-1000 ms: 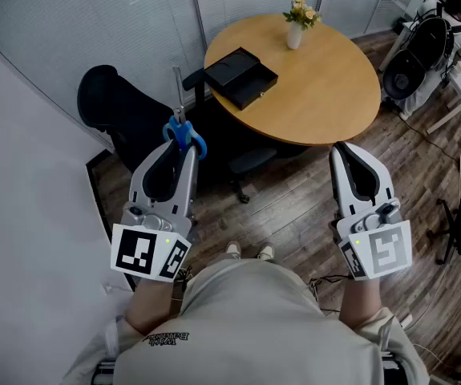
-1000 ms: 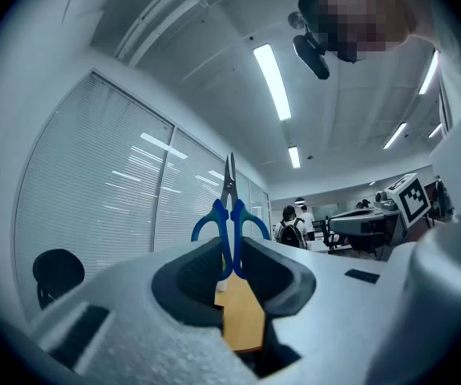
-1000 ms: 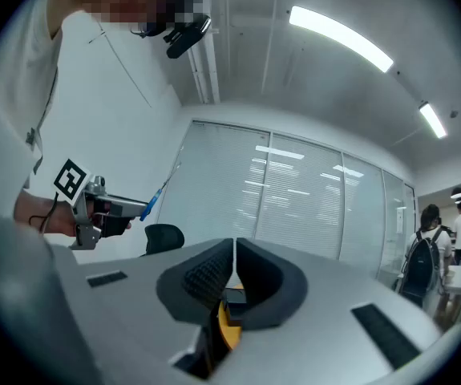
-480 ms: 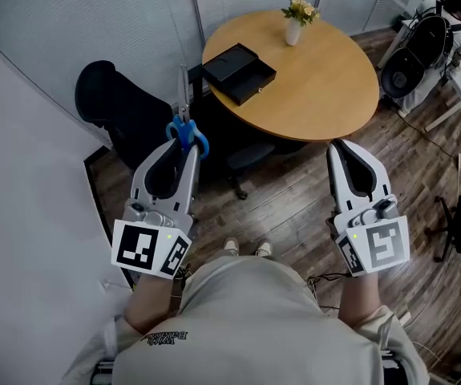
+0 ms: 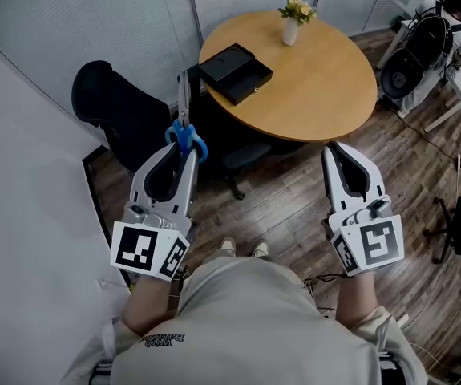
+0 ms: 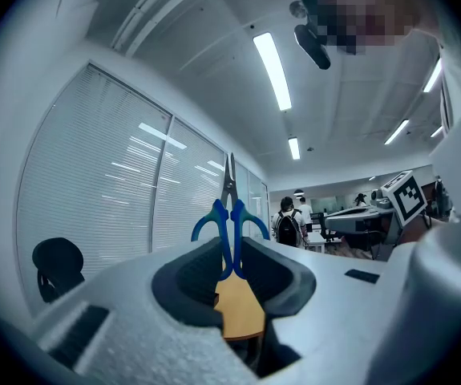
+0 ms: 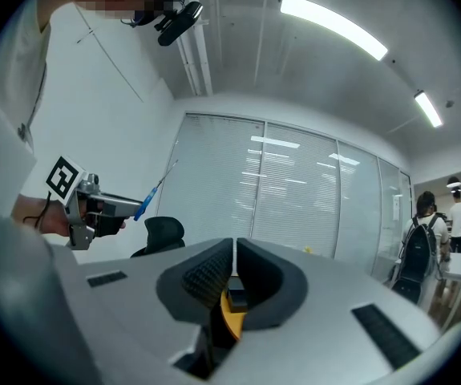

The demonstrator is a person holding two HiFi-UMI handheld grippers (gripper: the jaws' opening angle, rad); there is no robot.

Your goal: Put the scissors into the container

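Observation:
Blue-handled scissors [image 5: 184, 127] stick out past my left gripper [image 5: 183, 154], which is shut on their handles; the steel blades point away toward the round table. In the left gripper view the scissors [image 6: 230, 223] stand upright between the jaws of the left gripper [image 6: 232, 265]. The container, an open black box [image 5: 235, 72], lies on the round wooden table [image 5: 326, 79], ahead of the scissors' tips. My right gripper [image 5: 347, 157] hovers over the floor at the right, shut with nothing in it; in its own view the right gripper [image 7: 234, 273] has its pads together.
A black office chair [image 5: 114, 115] stands left of the table, beneath my left gripper. A white vase of flowers [image 5: 293, 21] sits at the table's far edge. Glass walls with blinds run behind. More chairs and a desk with a seated person [image 5: 454, 10] fill the far right.
The view has edged forward: table and box sit slightly nearer and further left in frame. Both grippers keep their hold and spacing.

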